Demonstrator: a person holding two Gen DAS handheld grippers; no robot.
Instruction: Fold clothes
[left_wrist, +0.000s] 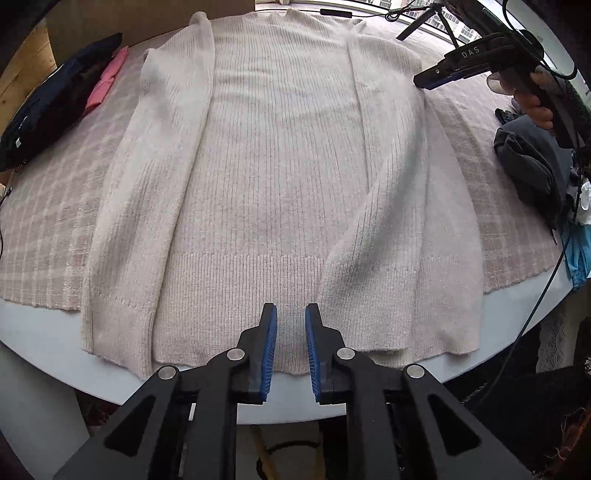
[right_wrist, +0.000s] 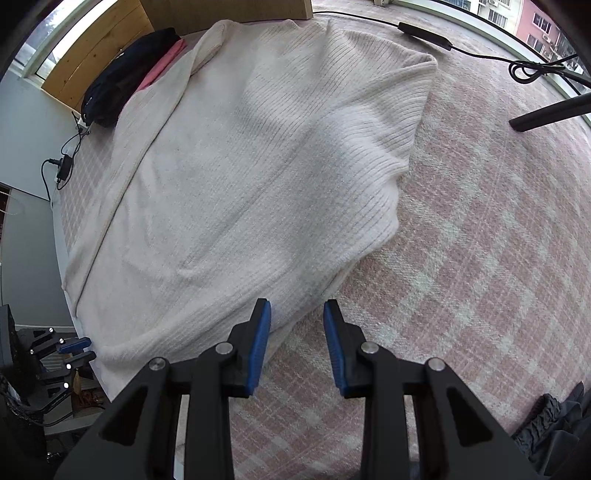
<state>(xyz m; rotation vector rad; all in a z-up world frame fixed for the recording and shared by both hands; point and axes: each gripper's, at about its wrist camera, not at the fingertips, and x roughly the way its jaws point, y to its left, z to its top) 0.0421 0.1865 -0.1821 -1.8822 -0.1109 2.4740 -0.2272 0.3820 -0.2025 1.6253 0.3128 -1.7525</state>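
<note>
Sweater (left_wrist: 280, 177) lies flat on the plaid cloth (left_wrist: 48, 229), both sleeves folded in over the body, hem hanging slightly past the cloth onto the white table edge (left_wrist: 48, 343). Left gripper (left_wrist: 291, 314) hovers at the hem, jaws parted, holding nothing. Right gripper (right_wrist: 297, 310) sits over the sweater's right edge, jaws apart, empty (contact with the fabric: cannot tell). Folded dark and pink clothes (left_wrist: 55, 99) stacked far left of the sweater. Grey pile (left_wrist: 532, 166) at the right. Black cable (right_wrist: 424, 33) runs along the far side.
</note>
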